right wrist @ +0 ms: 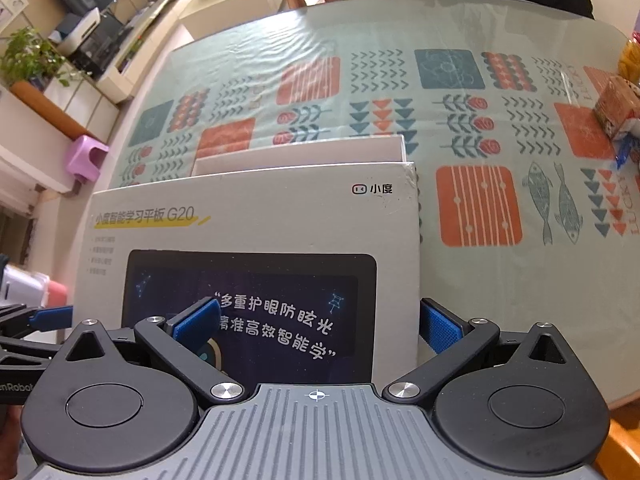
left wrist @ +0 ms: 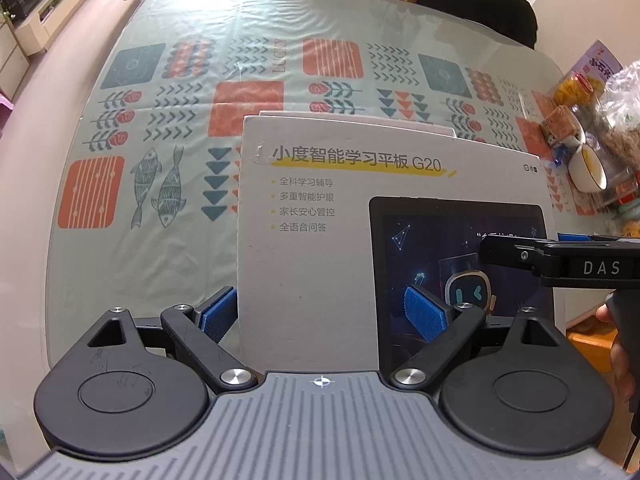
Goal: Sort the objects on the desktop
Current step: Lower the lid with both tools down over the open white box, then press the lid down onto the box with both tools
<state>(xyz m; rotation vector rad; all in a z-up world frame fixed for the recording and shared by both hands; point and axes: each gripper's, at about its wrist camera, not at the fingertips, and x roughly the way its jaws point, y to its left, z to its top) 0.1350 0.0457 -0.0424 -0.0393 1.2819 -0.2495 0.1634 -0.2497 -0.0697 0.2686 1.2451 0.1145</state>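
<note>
Both tools stood with their jaws spread wide at the near edge of the counter, holding nothing: the left tool straddled the left near corner of the tablet box, and the right tool straddled its right near corner. That box, a broad flat white carton printed with a tablet picture, lay on the patterned cloth with a second white box showing just behind or under its far edge; which, I could not tell. It looked stiff, smooth-faced and perhaps weighty, so a pinch across one thin edge from each side seemed safest. Off to the right sat a small bowl among snack packets.
</note>
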